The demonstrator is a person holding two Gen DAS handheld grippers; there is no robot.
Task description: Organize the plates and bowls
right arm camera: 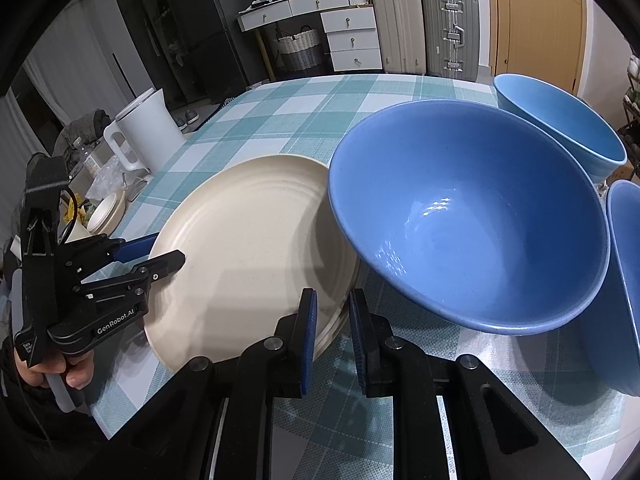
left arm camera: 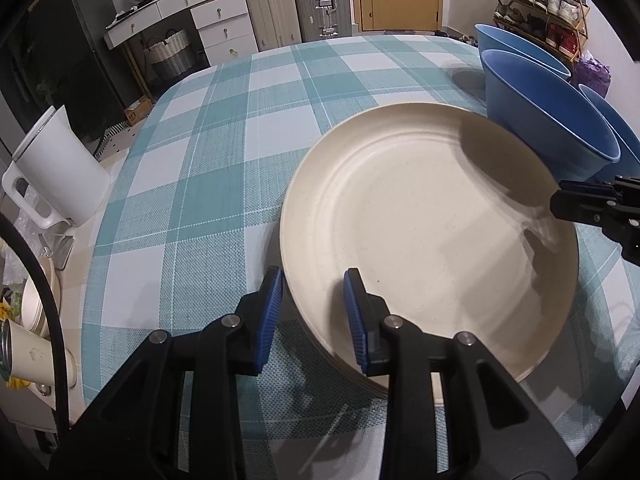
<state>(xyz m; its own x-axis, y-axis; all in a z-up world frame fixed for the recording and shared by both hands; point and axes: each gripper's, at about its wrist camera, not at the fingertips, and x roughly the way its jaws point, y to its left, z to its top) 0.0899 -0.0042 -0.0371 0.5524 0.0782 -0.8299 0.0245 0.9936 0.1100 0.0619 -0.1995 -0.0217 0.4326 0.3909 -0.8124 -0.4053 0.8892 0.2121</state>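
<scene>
My left claw [left arm camera: 314,316] is spread open, its blue pads [left arm camera: 271,320] straddling the near rim of the cream plate [left arm camera: 432,240]: one finger sits outside the rim over the cloth, the other over the plate's inner surface, and neither is pinching it. My right claw [right arm camera: 332,344] is also released, with a narrow gap between its fingers; the edge of the plate runs up into that gap, but I cannot tell whether either pad touches it.

The plate is the top one of a short stack of plates [left arm camera: 360,376], whose edges show beneath it on the near side. The stack rests on the table, toward my end of the teal-and-white checked tablecloth [left arm camera: 208,184].

Just beside the plate on my right is a blue bowl [right arm camera: 472,232], upright, its rim overhanging the plate's edge in the right wrist view. A second blue bowl [right arm camera: 560,128] stands behind it, and a third blue bowl [right arm camera: 624,280] is cut off at the right edge.

Past the table's left edge stands a white kettle [left arm camera: 60,164]. Farther back are a white dresser [right arm camera: 344,28], a woven basket [right arm camera: 300,50], two suitcases [right arm camera: 424,28] and a wooden door [right arm camera: 536,20]. A shoe rack [left arm camera: 540,4] stands at the far right.
</scene>
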